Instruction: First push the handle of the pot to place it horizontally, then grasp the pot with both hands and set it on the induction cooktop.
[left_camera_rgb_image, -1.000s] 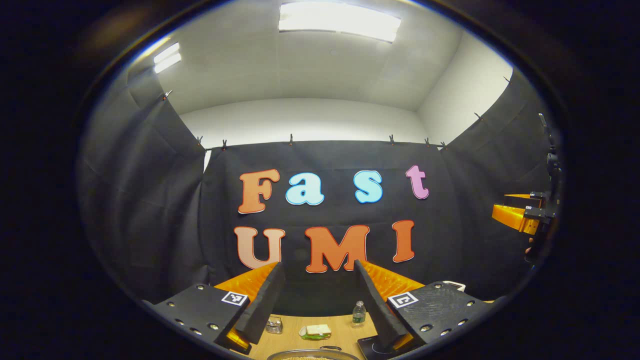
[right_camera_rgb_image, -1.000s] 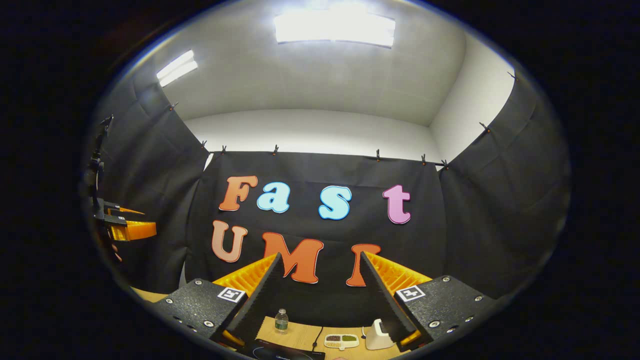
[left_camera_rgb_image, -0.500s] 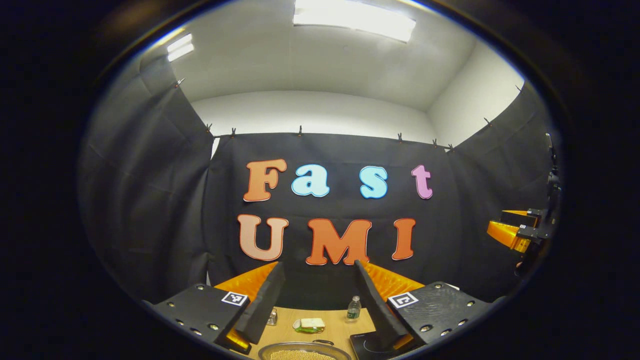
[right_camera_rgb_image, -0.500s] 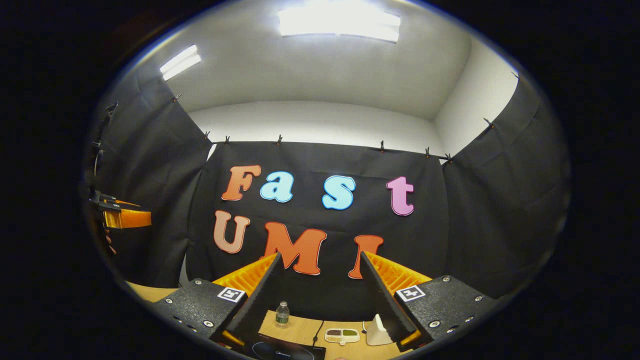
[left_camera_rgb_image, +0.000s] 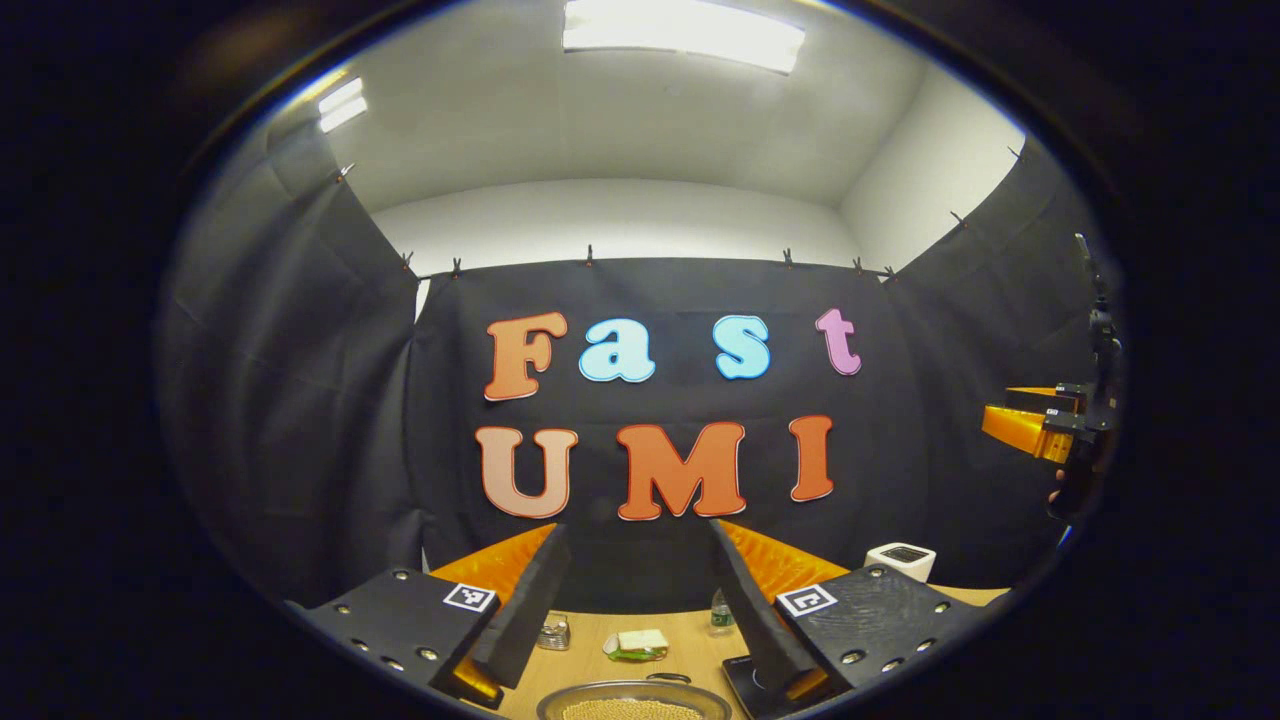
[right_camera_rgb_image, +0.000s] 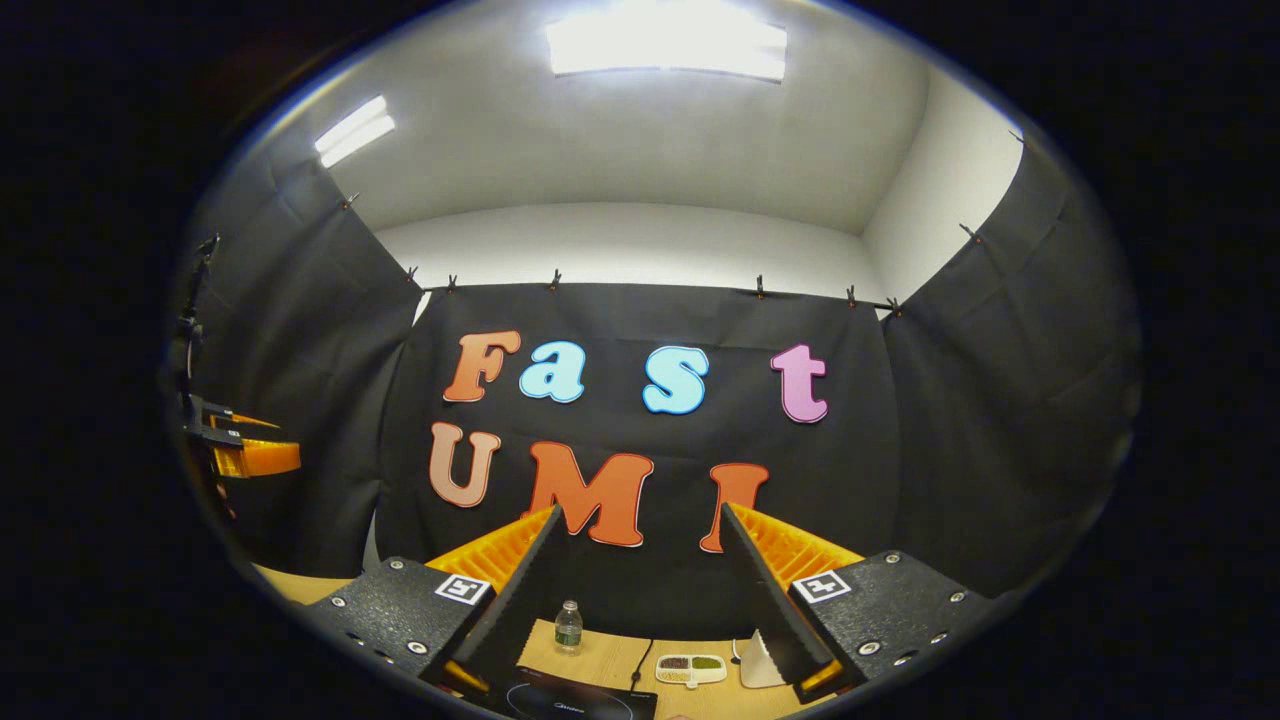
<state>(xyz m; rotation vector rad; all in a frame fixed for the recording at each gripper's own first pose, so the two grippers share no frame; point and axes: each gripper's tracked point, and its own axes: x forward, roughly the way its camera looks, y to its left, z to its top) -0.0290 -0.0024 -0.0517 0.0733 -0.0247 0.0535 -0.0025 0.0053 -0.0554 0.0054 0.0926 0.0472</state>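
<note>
Change: both cameras are tipping down a little compared with a moment ago; in the left gripper view more of the pot (left_camera_rgb_image: 634, 703) is coming into sight at the bottom edge, along with a white box (left_camera_rgb_image: 900, 558) at the right.
Meaning: I judge the approach is only beginning; the handle push is not yet started.
Left gripper (left_camera_rgb_image: 635, 610): hovering high above the table (left_camera_rgb_image: 585, 650), fingers spread, holding nothing.
Right gripper (right_camera_rgb_image: 640, 600): likewise raised, fingers spread and empty, pointing over the induction cooktop (right_camera_rgb_image: 575, 700).
Pot: sitting on the table directly below the left gripper, something grainy inside; the cooktop lies just to its right.
Handle: a dark loop at the pot's far rim; its angle is too small to tell.
Edges: a bottle (right_camera_rgb_image: 568, 627), a small tray (right_camera_rgb_image: 690, 668) and a green dish (left_camera_rgb_image: 632, 646) are standing toward the back wall.
Room: open air between both grippers and the pot; the descent looks unobstructed.
</note>
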